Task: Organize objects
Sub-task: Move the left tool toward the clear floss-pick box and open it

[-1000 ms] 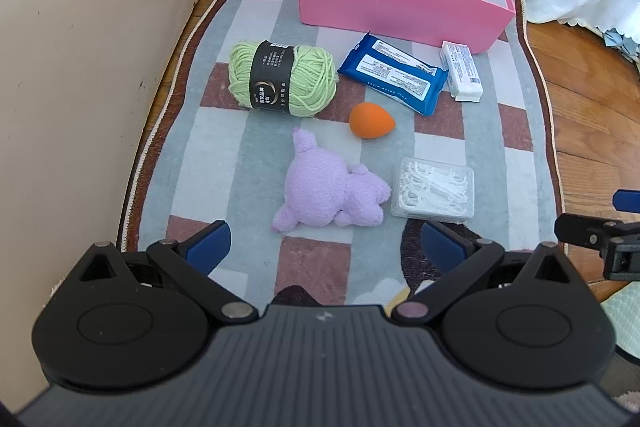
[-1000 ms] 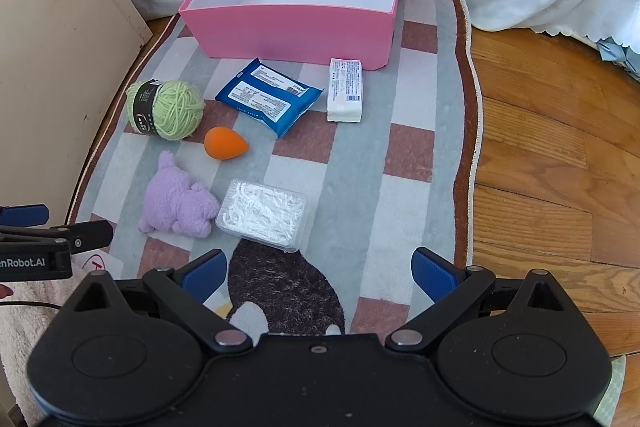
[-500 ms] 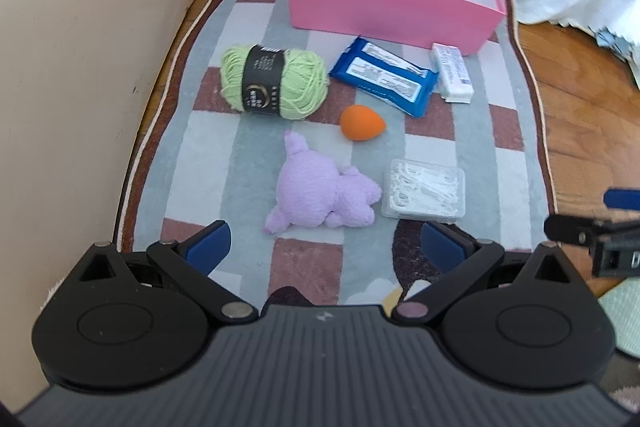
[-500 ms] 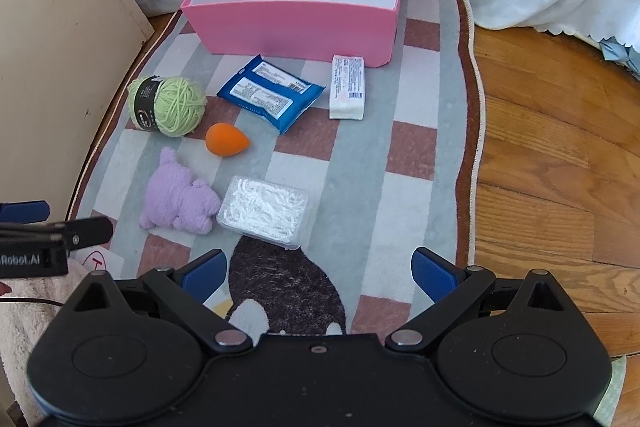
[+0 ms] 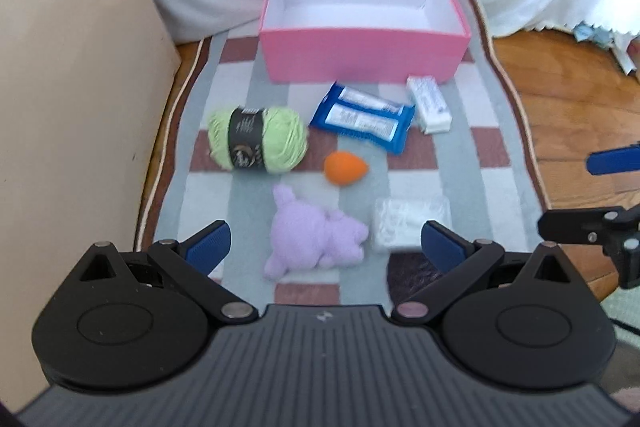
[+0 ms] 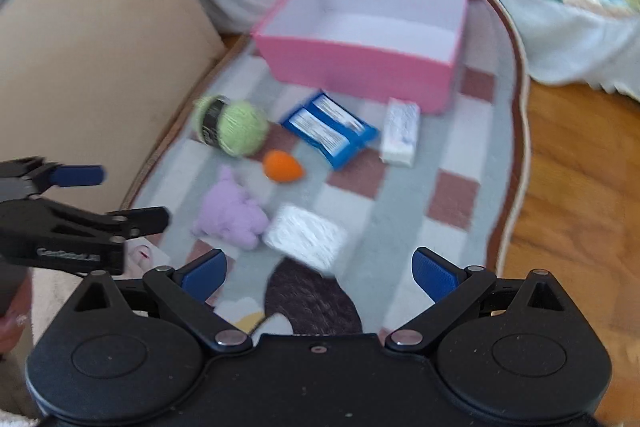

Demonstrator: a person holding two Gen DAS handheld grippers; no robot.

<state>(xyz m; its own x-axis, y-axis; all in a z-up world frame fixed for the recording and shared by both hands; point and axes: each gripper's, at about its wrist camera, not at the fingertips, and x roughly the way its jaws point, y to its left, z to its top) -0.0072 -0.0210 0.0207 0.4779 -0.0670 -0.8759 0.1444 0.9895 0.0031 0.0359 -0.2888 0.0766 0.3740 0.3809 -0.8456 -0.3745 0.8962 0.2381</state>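
Both hand-held grippers gape above six items (image 5: 258, 139) and one pink box (image 5: 362, 57).

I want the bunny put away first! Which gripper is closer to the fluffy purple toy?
Probably the left gripper. The fluffy purple plush toy lies straight ahead between its open fingers, while the right gripper faces the clear plastic box, with the toy off to its left.

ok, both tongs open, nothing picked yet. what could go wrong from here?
1. The purple plush toy touches the clear floss-pick box; grabbing either may drag the other.
2. The orange sponge is rounded and could squirt out of a pinch.
3. Left tongs and right tongs hover near the same items; they may collide.
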